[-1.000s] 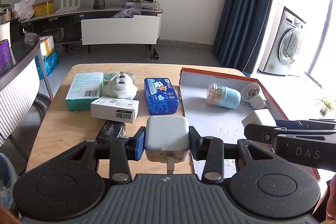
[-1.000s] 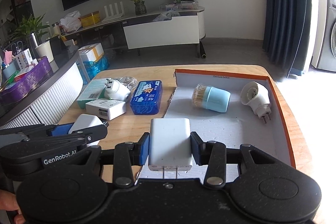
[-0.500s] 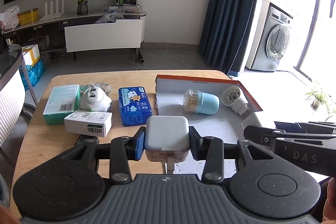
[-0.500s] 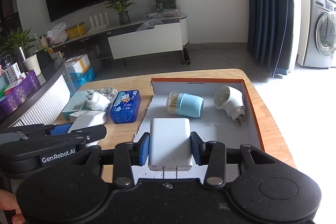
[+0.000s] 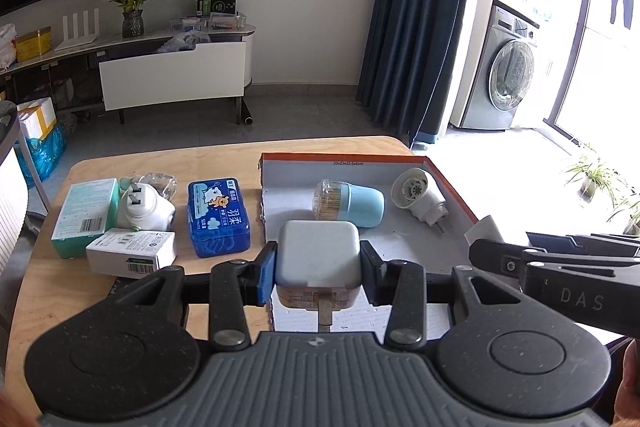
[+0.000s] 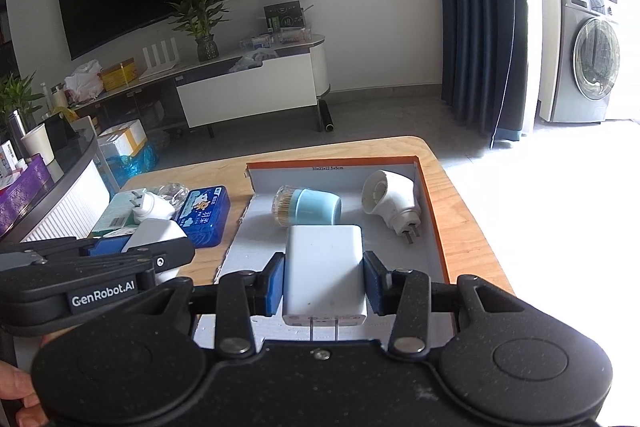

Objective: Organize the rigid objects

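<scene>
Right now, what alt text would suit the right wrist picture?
Blue-padded jaws of the right gripper clamp a white rectangular plug charger above an orange-rimmed cardboard box holding a pale blue toothpick jar and a white plug adapter.

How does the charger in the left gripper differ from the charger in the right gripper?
The charger in the left gripper is squarish with well-rounded corners and looks greyish; the charger in the right gripper is taller, sharper-edged and whiter. The left one shows one thick prong, the right one two thin prongs. Both are clamped at the sides, prongs toward the camera.
</scene>
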### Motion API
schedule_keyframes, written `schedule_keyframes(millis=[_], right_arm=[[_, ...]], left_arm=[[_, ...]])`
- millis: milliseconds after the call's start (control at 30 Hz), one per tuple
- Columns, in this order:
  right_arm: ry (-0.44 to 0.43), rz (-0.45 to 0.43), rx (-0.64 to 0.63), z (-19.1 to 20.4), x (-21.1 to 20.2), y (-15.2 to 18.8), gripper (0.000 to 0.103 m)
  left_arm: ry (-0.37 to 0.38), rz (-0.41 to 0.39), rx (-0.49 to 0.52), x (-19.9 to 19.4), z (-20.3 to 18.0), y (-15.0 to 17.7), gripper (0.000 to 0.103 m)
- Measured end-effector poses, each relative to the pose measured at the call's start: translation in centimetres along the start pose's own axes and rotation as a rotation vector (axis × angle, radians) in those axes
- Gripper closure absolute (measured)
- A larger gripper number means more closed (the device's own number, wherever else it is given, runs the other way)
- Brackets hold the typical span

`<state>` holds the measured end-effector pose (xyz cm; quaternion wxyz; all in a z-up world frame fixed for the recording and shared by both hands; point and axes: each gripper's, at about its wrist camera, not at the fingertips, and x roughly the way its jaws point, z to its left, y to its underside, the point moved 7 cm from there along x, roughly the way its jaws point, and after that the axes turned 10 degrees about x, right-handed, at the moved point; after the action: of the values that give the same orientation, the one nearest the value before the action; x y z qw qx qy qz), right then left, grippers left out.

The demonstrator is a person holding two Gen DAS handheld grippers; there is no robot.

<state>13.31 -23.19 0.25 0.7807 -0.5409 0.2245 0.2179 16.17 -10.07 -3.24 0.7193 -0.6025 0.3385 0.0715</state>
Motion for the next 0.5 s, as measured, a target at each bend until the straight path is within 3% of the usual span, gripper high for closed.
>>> schedule_keyframes(millis=[500], right_arm=[[0.017, -0.011, 0.015, -0.94, -0.19, -0.33, 0.053]], left_arm=[[0.008, 0.008, 0.011, 0.6, -0.71, -0.2, 0.061]])
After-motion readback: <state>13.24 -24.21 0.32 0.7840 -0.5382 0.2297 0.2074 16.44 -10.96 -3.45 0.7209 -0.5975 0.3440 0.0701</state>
